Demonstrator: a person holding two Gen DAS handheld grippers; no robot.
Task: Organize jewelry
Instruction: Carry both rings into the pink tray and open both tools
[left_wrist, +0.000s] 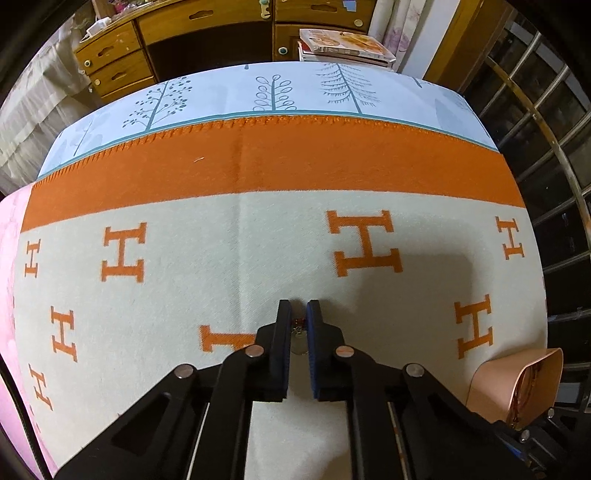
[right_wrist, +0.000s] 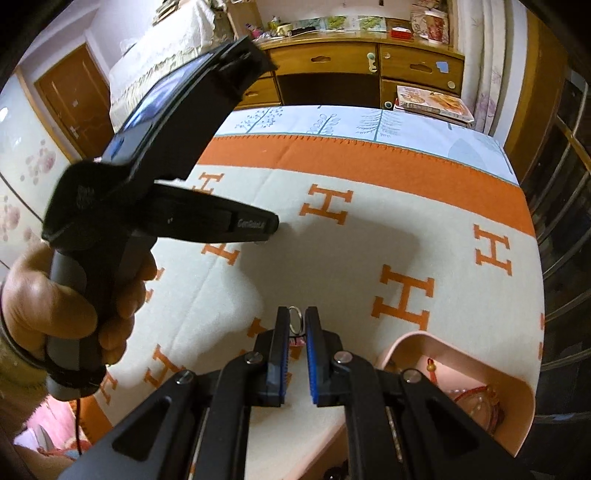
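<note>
- Left black two-finger gripper (left_wrist: 299, 314) is pinched nearly closed on a small silver charm piece with a round disc (left_wrist: 298, 341), which hangs between the blue pads just above the cream blanket with orange H letters (left_wrist: 207, 280).
- Right black two-finger gripper (right_wrist: 298, 320) is clamped on a thin silver ring (right_wrist: 294, 319); the ring stands upright between the pads at the fingertips, and something small and reddish sits lower in the gap, too blurry to tell what.
- The person's left hand (right_wrist: 55, 306) wraps the left tool's grey handle, seen off to the blanket's left side.
- A pale pink plastic tray (right_wrist: 495, 373) sits at the blanket's near right corner, with red cord bracelets (right_wrist: 476, 400) inside it.
- Beyond the blanket's far orange band is a light blue sheet with tree prints (left_wrist: 229, 96), then a wooden drawer cabinet (left_wrist: 207, 26).
</note>
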